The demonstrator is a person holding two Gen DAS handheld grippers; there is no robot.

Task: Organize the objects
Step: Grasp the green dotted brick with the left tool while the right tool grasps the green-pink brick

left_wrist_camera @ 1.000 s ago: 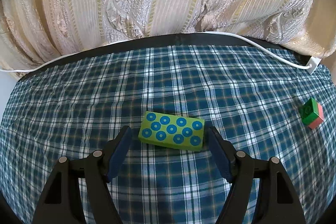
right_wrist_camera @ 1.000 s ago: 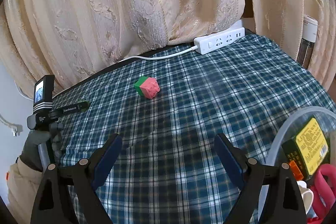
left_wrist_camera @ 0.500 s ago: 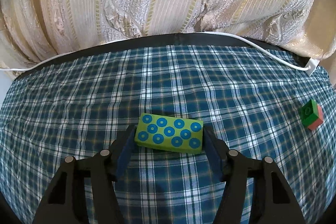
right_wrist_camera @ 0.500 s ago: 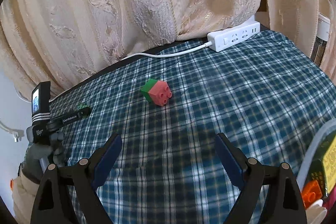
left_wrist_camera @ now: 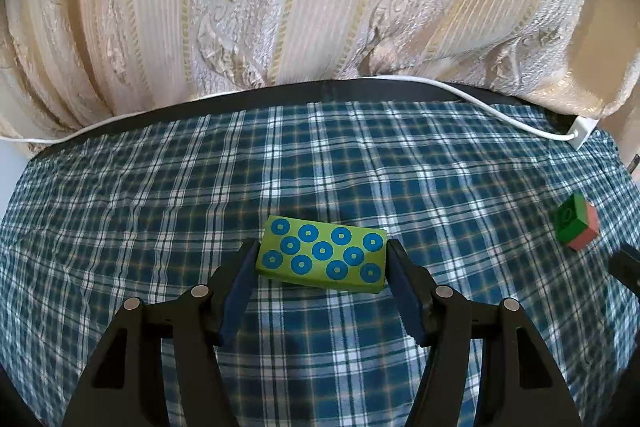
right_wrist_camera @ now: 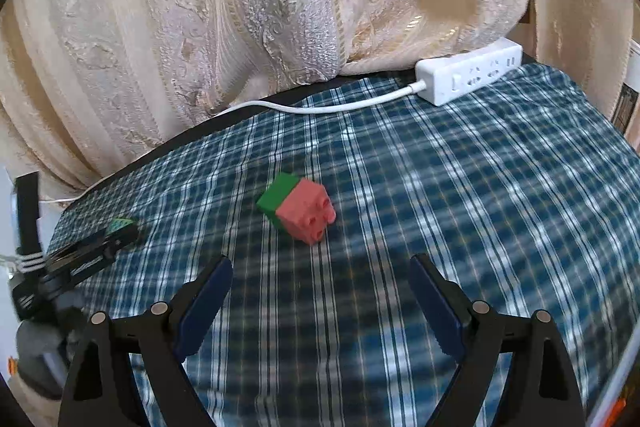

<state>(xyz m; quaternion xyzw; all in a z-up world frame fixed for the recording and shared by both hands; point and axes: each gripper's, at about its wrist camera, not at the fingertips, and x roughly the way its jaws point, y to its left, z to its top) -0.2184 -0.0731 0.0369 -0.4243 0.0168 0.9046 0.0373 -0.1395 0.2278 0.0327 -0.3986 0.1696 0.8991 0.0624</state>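
A lime-green block with blue ring dots [left_wrist_camera: 320,259] lies flat on the plaid cloth [left_wrist_camera: 280,171]. My left gripper [left_wrist_camera: 323,249] is shut on it, one blue pad against each short end. Far to the right lies a small green-and-pink brick [left_wrist_camera: 576,223]. In the right wrist view that brick [right_wrist_camera: 298,207] rests on its side, studs facing me, a short way ahead of my right gripper [right_wrist_camera: 320,263]. Its jaws stand wide open with only cloth between them. The left gripper [right_wrist_camera: 92,251] shows at that view's left edge, the block's green corner [right_wrist_camera: 120,225] at its tip.
A white power strip [right_wrist_camera: 468,77] lies at the cloth's far right, and its cable [right_wrist_camera: 320,107] runs along the dark back edge of the table. Cream curtains [left_wrist_camera: 320,7] hang right behind. A clear container's rim [right_wrist_camera: 618,383] shows at the bottom right corner.
The left jaws closed in until the pads met the green block's ends. The right gripper moved toward the green-and-pink brick, which looks larger and nearer; the container slid almost out of view.
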